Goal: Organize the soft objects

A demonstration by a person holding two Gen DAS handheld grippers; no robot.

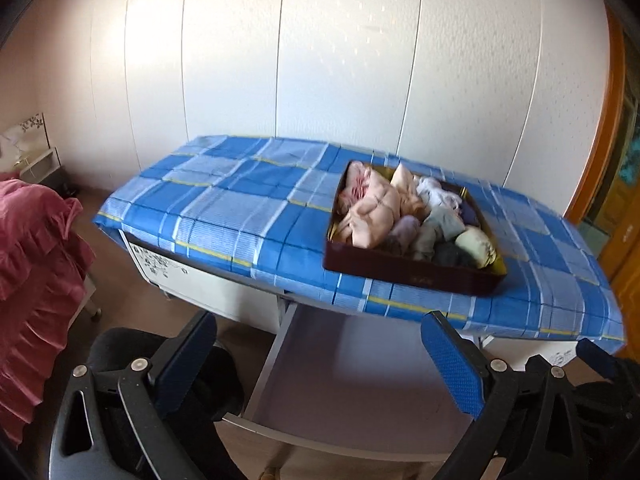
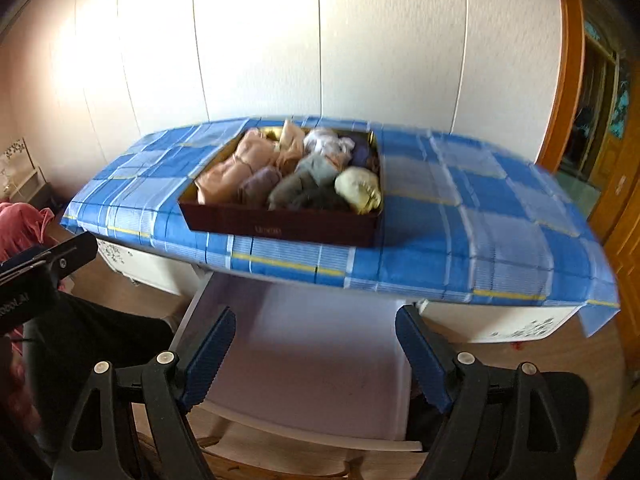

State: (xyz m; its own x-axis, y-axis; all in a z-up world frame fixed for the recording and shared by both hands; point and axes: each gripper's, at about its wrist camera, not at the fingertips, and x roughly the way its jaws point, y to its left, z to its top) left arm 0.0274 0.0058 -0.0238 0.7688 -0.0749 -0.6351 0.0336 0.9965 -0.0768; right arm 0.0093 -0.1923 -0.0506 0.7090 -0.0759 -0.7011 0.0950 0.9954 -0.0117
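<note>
Box (image 2: 280,228) of rolled cloths (image 2: 288,172), long axis along table; both jaws spread, empty.

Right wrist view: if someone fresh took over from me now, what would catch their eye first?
First the dark red box crammed with rolled soft cloths in pink, grey, white and yellowish tones, sitting on the blue checked cloth that covers the tabletop. Next the open, bare drawer pulled out beneath the table's front edge. Both the right gripper and the left gripper hang open over that drawer, holding nothing.
</note>
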